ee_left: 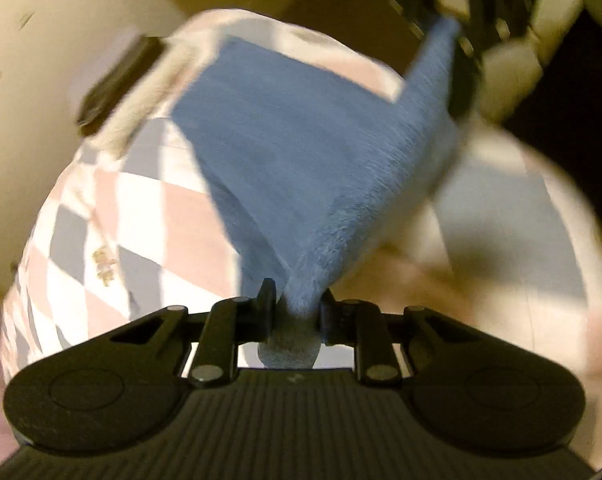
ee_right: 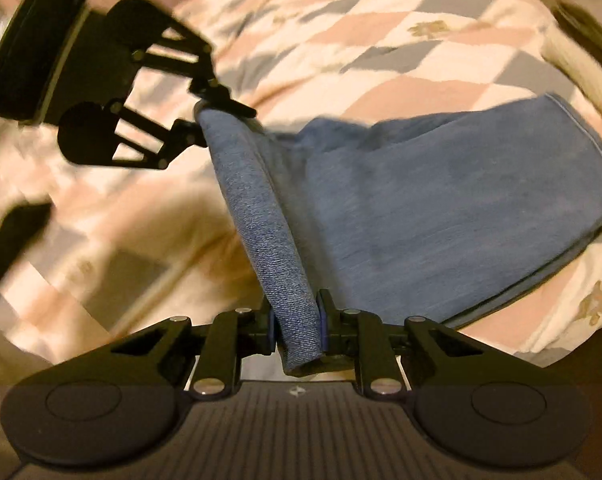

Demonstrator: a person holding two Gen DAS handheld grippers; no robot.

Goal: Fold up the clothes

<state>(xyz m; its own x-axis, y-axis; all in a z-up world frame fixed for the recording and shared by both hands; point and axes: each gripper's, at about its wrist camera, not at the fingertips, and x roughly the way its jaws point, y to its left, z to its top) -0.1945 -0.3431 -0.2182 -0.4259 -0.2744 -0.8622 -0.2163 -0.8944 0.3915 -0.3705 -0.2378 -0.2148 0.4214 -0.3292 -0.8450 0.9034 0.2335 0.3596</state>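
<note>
A blue denim garment (ee_right: 441, 208) lies partly on a bed, its near edge lifted and stretched between both grippers. My right gripper (ee_right: 299, 326) is shut on one end of that lifted edge. At the upper left of the right wrist view my left gripper (ee_right: 211, 120) is shut on the other end. In the left wrist view the left gripper (ee_left: 297, 306) pinches a bunched corner of the blue denim garment (ee_left: 293, 152), which runs up to the right gripper (ee_left: 461, 52) at the upper right, blurred. The far part of the garment rests flat on the bed.
The bed carries a quilt (ee_right: 381, 40) with pink, grey and white diamonds. A black and pale object (ee_left: 117, 92) lies at the quilt's far left edge. A dark object (ee_right: 13, 232) sits at the left. Pale wall or furniture (ee_left: 41, 60) stands beyond the bed.
</note>
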